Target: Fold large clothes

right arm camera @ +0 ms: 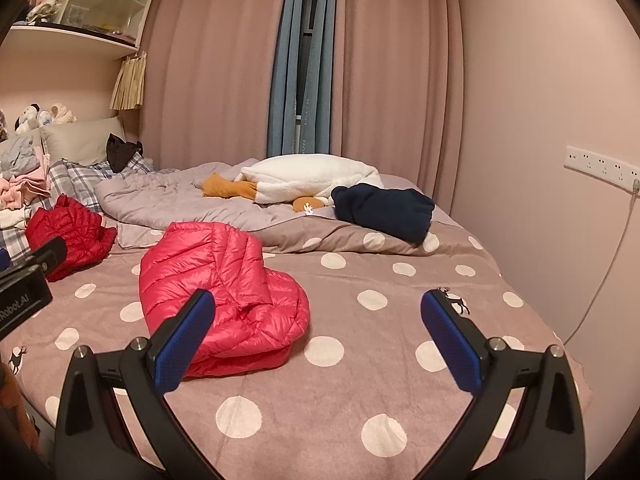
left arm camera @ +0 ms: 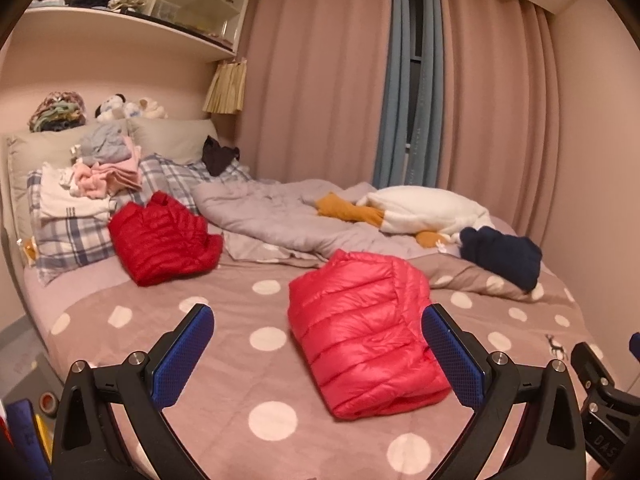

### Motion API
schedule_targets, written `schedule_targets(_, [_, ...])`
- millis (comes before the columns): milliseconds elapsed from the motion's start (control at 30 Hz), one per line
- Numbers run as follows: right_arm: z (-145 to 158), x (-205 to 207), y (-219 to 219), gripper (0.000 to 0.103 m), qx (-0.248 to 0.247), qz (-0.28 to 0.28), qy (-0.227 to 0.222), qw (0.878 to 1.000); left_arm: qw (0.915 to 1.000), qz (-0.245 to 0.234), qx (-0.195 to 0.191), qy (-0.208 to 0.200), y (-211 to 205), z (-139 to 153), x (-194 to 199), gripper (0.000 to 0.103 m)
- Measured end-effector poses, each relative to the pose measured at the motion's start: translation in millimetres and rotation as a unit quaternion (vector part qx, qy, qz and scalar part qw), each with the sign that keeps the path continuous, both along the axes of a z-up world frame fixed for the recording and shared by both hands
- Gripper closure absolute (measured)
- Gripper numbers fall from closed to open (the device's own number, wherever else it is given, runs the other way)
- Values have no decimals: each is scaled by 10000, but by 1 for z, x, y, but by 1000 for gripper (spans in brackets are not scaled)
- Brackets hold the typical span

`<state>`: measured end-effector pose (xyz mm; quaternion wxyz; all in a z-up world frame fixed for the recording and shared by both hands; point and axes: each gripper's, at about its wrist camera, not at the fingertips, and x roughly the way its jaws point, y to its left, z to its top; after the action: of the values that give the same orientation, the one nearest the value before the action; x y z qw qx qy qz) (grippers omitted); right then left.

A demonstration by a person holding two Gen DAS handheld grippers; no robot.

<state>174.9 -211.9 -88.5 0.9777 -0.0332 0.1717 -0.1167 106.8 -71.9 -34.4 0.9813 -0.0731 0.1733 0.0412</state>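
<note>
A pink-red down jacket [left arm camera: 360,332] lies folded on the polka-dot bedspread [left arm camera: 240,360]; it also shows in the right wrist view [right arm camera: 220,288]. A darker red down jacket [left arm camera: 164,240] lies folded further back by the pillows, and shows at the left in the right wrist view [right arm camera: 74,232]. A folded navy garment [left arm camera: 504,256] rests on the duvet at the right, also in the right wrist view [right arm camera: 384,210]. My left gripper [left arm camera: 318,356] is open and empty above the bedspread, in front of the pink-red jacket. My right gripper [right arm camera: 318,348] is open and empty, to the right of that jacket.
A crumpled grey duvet [left arm camera: 280,216] and a white and orange plush toy [left arm camera: 416,208] lie across the middle of the bed. A pile of folded clothes [left arm camera: 104,172] sits on plaid pillows. Curtains [left arm camera: 480,100] hang behind. A wall with a power strip [right arm camera: 600,168] is at the right.
</note>
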Motion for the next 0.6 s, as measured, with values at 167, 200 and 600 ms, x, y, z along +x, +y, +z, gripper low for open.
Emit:
schedule_targets(167, [-3,-15,-1,0,10,-103,-44,9999,10000,30,-34,-2,2,1,1,0])
schedule_targets(200, [-4,-26,-5,0,17,-125,-55,9999,10000,39,-41,-4,2,2,0,0])
schedule_targets(600, [-5,-44,-9,0,64,-161,-58,9998,9999,81,-89,34,7,0,4,0])
